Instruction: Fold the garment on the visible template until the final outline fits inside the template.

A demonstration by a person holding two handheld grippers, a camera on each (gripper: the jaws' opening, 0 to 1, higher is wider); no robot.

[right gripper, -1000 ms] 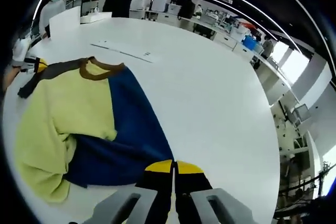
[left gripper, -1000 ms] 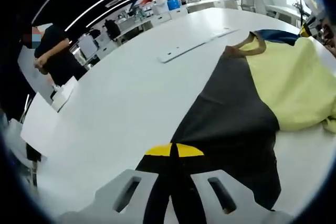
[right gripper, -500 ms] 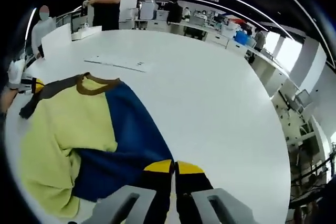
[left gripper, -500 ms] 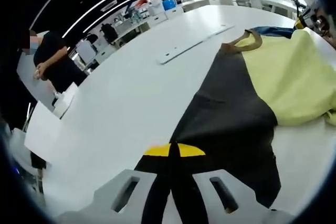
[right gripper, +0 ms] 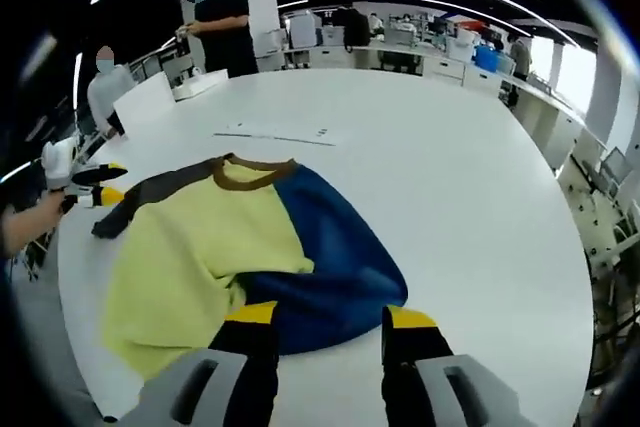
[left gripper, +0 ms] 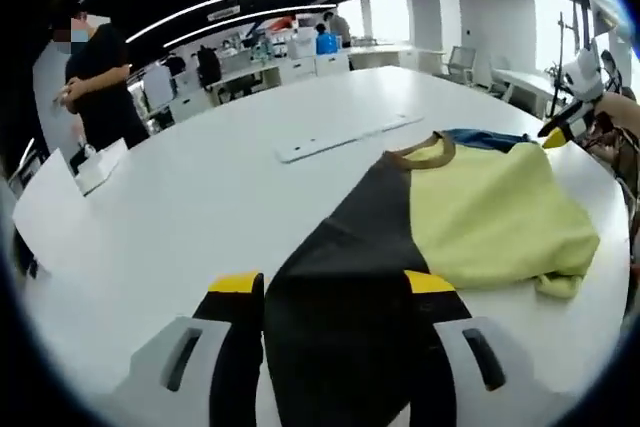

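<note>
The shirt lies bunched on the white table. Both the left gripper and right gripper stand open, sleeves released. Smooth the folds flat next, I'd say.

We see a broad white worktop carrying a yellow, blue and dark garment near one edge, and a flat white strip farther in.
</note>
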